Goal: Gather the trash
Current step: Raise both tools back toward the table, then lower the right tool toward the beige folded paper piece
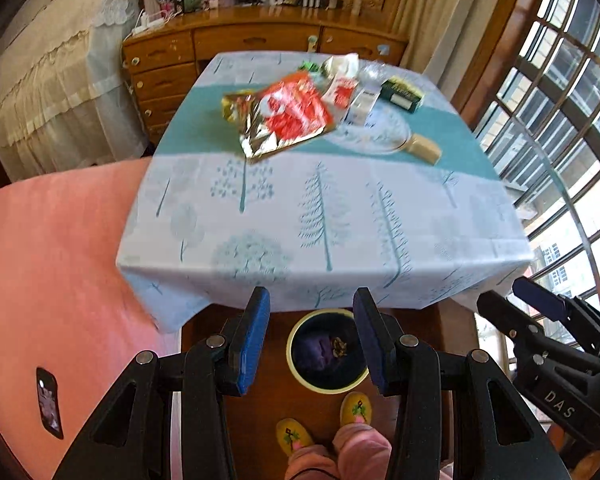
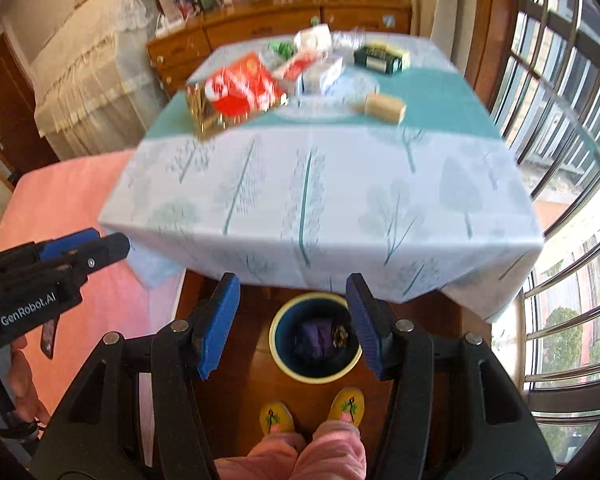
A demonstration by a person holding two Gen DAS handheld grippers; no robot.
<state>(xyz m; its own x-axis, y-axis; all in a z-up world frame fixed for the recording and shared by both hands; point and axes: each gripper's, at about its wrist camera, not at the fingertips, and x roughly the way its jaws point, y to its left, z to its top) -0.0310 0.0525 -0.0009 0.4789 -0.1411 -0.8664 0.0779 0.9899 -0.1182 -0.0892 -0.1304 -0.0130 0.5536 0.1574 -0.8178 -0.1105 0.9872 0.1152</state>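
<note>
Several crumpled wrappers (image 1: 288, 114) litter the table (image 1: 324, 216).

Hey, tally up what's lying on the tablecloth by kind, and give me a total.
Red and gold snack bag: 1
Small red and white packets: 1
Dark green box: 1
Tan roll: 1
Green wrapper: 1
Crumpled white wrapper: 1
Total: 6, blur may hide more.

The left claw (image 1: 312, 308) hangs open and empty above a bin (image 1: 327, 350), trash wrappers (image 1: 292, 114) on the table (image 1: 320, 216) beyond.
</note>
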